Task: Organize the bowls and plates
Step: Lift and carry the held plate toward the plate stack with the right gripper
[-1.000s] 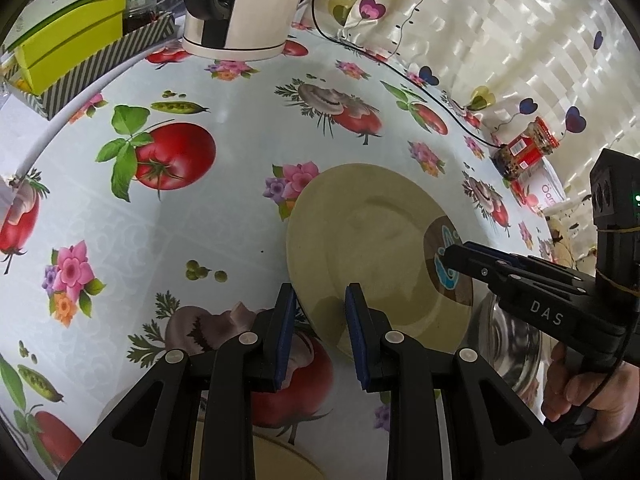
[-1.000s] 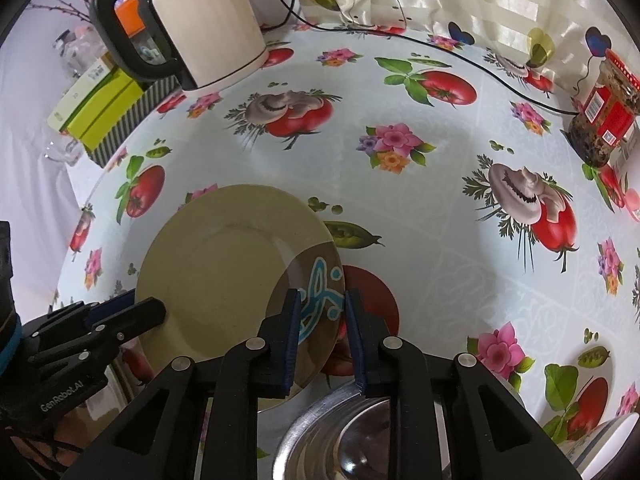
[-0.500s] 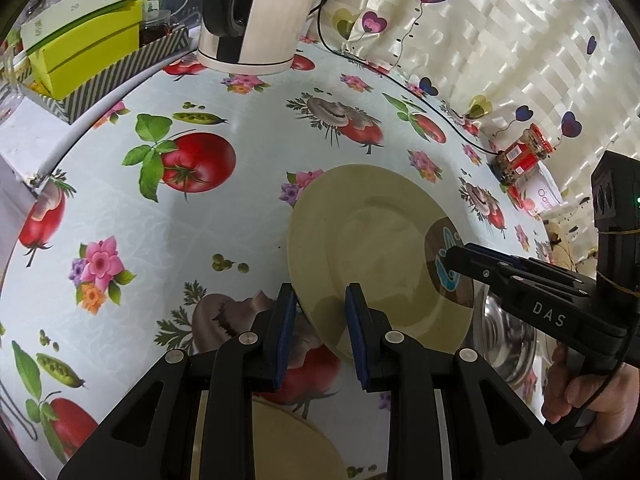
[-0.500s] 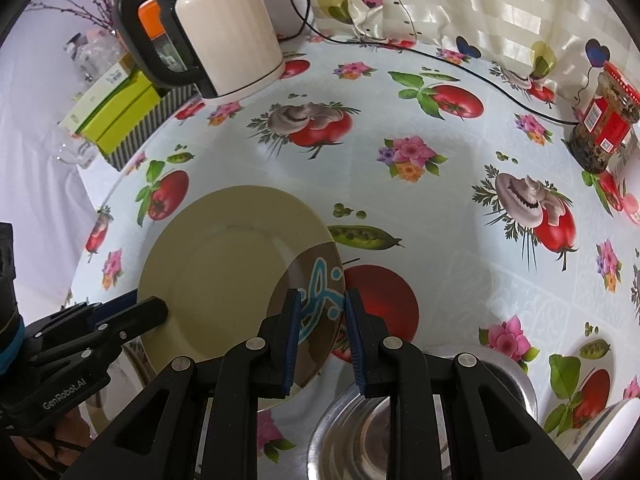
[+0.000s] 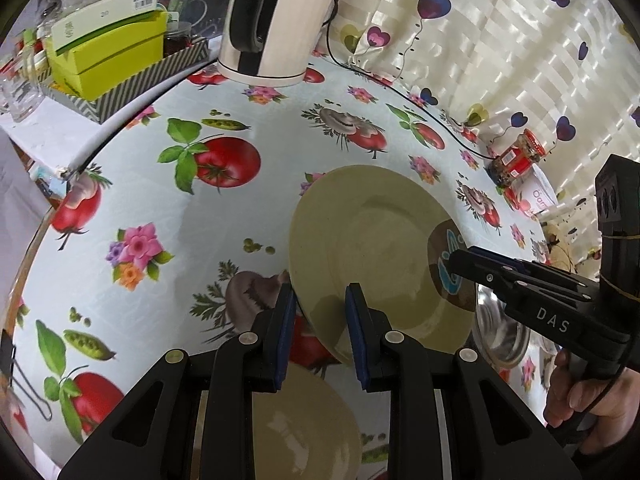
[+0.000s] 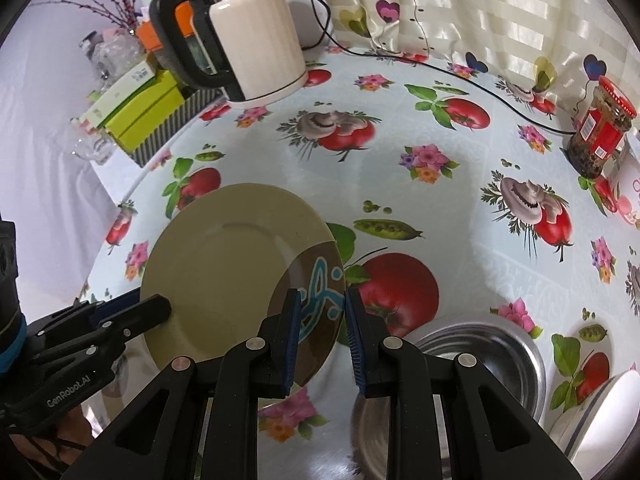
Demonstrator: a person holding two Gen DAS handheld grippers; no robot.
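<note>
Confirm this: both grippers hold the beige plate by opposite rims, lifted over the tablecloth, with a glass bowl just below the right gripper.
Not glass: the bowl below the right gripper is shiny steel, as the right wrist view shows. The rest stands: it and the left gripper hold the beige plate by opposite rims, over the tablecloth.

1. You are working at a home kitchen or dining table (image 6: 280, 168), covered with a glossy oilcloth printed with tomatoes, mushrooms, peas and flowers.
2. A cream-and-black electric kettle (image 6: 248, 36) stands at the far edge, its black cord (image 6: 500, 100) trailing along the cloth.
3. A red-labelled glass jar of preserves (image 6: 600, 128) sits by a cream curtain with heart balloons (image 5: 500, 40).
4. Lime-green boxes in a striped tray (image 5: 108, 56) add household clutter.
</note>
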